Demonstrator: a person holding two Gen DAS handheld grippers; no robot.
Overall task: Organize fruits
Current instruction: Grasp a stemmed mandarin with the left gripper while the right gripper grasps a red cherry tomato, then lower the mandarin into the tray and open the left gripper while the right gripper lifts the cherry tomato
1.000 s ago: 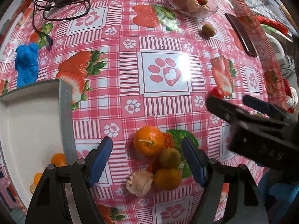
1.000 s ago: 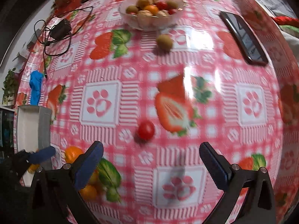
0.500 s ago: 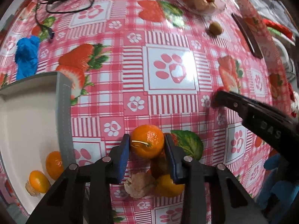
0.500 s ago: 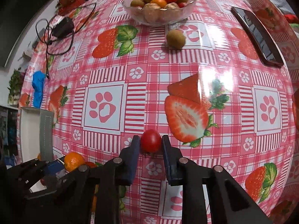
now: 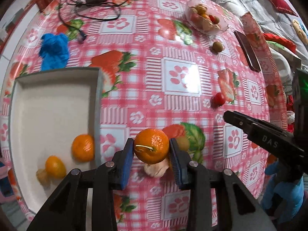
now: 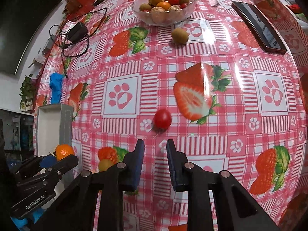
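My left gripper (image 5: 151, 154) is shut on an orange mandarin (image 5: 151, 146) and holds it above the table, right of the white tray (image 5: 96, 104). The tray holds a mandarin (image 5: 83, 147), a smaller orange fruit (image 5: 54, 167) and a pale fruit (image 5: 42, 176). A walnut (image 5: 155, 169) and a green fruit (image 5: 182, 144) lie under the held mandarin. My right gripper (image 6: 155, 160) has its pads close together with nothing between them. A red cherry tomato (image 6: 162, 118) lies on the cloth just beyond its tips.
A glass bowl (image 6: 184, 13) of mixed fruit stands at the far side, with a loose green fruit (image 6: 180, 35) in front of it. A phone (image 6: 258, 27) lies far right. A charger with cable (image 6: 77, 31) and a blue object (image 6: 55, 89) lie at the left.
My left gripper closed on the mandarin and lifted it off the pile. My right gripper closed around the cherry tomato, then drew back without it; the tomato stays on the cloth.
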